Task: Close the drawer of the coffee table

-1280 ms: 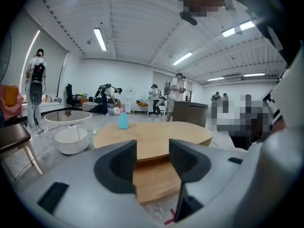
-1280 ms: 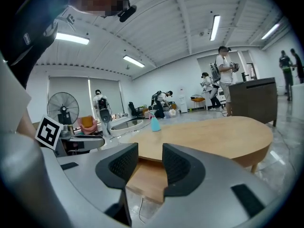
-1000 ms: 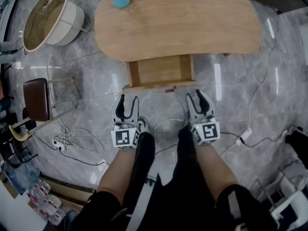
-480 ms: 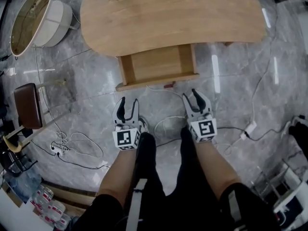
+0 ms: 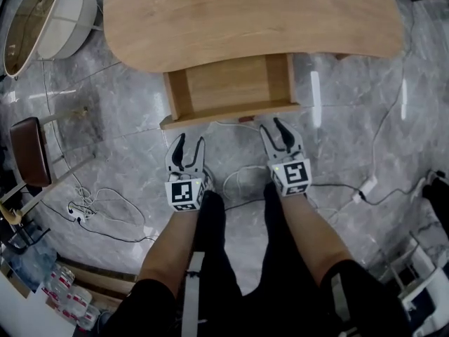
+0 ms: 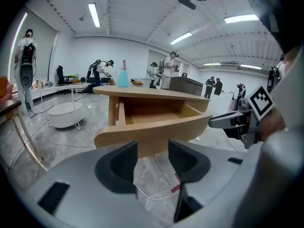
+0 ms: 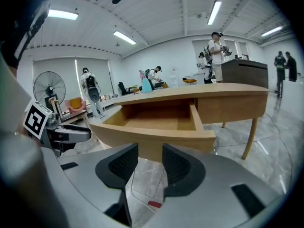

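Jaws are held parted on the left gripper (image 5: pixel 189 146) and the right gripper (image 5: pixel 274 132), with nothing between them. The light wooden drawer (image 5: pixel 228 83) is seen pulled out from under the curved wooden coffee table (image 5: pixel 252 20). Its front panel (image 5: pixel 231 113) lies straight ahead of both, long axis crosswise. Not touched yet; the right gripper is judged slightly nearer.

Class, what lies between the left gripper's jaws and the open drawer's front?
Only grey marble floor, with a white cable and a small red object on it, separates the left gripper from the drawer front. The head view shows this.
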Motion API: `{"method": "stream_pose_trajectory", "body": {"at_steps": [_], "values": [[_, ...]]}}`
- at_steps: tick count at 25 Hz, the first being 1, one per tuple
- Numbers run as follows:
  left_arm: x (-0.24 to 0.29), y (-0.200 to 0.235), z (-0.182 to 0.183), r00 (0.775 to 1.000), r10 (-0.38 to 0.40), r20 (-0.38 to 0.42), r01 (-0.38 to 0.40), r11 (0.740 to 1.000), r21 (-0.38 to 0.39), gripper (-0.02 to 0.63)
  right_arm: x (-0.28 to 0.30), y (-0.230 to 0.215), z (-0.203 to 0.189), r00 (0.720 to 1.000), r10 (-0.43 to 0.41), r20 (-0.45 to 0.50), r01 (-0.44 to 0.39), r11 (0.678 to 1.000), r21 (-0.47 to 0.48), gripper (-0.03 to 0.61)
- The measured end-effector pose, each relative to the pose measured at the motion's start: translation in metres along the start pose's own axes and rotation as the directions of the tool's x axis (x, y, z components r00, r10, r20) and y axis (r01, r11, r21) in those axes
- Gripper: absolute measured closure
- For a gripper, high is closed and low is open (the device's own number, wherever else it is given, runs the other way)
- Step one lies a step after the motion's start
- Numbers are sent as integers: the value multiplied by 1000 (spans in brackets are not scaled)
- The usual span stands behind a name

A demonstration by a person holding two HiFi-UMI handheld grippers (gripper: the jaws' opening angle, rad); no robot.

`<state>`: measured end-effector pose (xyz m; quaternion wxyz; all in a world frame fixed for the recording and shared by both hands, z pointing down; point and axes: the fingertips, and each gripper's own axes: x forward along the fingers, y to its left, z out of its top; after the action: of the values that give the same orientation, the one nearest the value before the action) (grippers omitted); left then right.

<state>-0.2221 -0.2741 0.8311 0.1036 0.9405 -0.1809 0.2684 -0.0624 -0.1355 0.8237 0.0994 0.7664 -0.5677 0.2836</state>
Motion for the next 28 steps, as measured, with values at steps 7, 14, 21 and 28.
{"method": "stream_pose_trajectory", "body": {"at_steps": [7, 14, 21, 28], "values": [[27, -2, -7, 1000, 7, 10, -7, 1000, -31, 411, 24, -9, -10, 999, 32, -22, -33, 999, -24, 434], [36, 3, 0, 1000, 23, 12, -22, 996, -82, 440, 29, -15, -12, 999, 38, 4, -38, 999, 26, 434], [46, 6, 19, 999, 28, 25, -26, 996, -86, 440, 33, -22, 14, 998, 37, 55, -40, 997, 61, 434], [77, 26, 54, 997, 35, 75, -30, 998, -61, 440, 64, -36, 54, 994, 45, 99, -45, 999, -2, 434]]}}
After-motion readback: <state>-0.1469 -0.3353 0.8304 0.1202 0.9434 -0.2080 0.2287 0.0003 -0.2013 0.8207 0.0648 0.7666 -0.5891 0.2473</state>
